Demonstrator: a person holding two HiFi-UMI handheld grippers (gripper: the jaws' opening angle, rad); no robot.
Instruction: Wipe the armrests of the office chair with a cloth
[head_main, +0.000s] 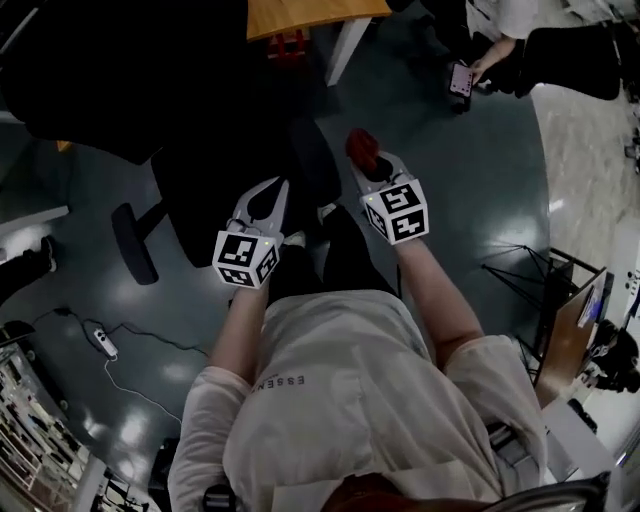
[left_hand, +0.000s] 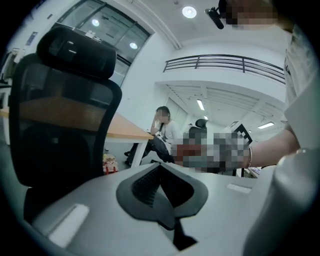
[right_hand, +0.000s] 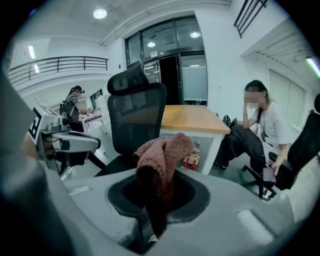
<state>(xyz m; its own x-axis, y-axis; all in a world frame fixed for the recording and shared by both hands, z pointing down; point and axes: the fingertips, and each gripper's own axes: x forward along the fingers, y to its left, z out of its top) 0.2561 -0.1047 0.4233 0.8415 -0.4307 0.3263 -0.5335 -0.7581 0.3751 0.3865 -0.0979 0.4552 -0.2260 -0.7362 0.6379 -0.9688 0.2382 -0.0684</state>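
A black office chair (head_main: 215, 185) stands in front of me, its backrest (head_main: 100, 70) at the upper left and one armrest (head_main: 133, 243) sticking out at the left. In the right gripper view the chair (right_hand: 137, 115) faces me, mesh back upright. My right gripper (head_main: 365, 160) is shut on a reddish-brown cloth (head_main: 360, 148), which bunches above the jaws and hangs between them (right_hand: 162, 160). My left gripper (head_main: 268, 195) hovers over the seat's near edge, shut, with nothing between its fingers (left_hand: 150, 182). Both grippers are held apart from the armrests.
An orange-topped desk (head_main: 310, 15) stands beyond the chair. A seated person (right_hand: 255, 135) holding a phone (head_main: 461, 78) is at the right on another chair. A power strip (head_main: 100, 342) and cable lie on the dark floor at the left. Equipment stands at the far right (head_main: 570, 320).
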